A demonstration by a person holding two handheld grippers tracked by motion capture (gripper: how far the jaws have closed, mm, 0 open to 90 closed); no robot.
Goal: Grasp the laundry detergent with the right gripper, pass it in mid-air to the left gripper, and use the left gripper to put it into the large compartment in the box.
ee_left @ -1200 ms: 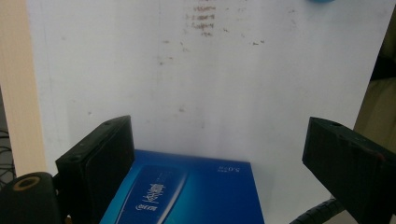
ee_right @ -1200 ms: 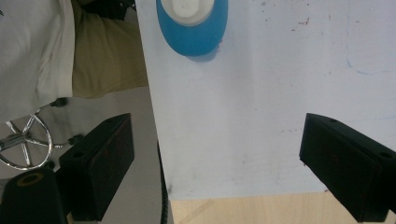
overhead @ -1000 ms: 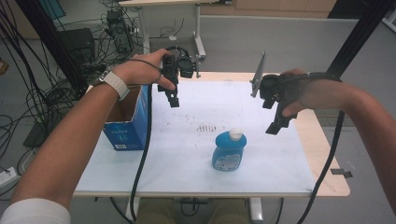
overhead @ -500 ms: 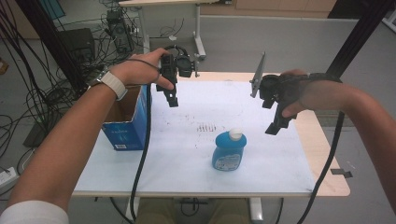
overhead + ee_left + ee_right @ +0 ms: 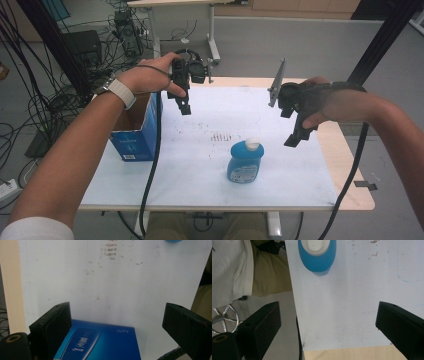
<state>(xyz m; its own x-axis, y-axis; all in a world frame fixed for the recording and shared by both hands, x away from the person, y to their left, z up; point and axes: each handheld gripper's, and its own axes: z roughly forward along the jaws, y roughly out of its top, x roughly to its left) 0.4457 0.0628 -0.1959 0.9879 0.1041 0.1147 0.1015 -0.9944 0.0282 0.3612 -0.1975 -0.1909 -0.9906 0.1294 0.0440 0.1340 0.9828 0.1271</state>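
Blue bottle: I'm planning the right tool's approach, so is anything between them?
Nothing visible. The right tool hangs open above bare white table, apart from the upright blue bottle. The blue box stands far off.

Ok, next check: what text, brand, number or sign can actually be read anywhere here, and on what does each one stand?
"5.0" or similar: small white print, seen upside down, on the open blue cardboard box; reading uncertain.
White brand lettering on that box: inverted, too blurred to read.
White print on the box's side: too small.
Label on the blue plastic bottle with white cap: too small.
Reddish marks on the white table sheet: illegible.
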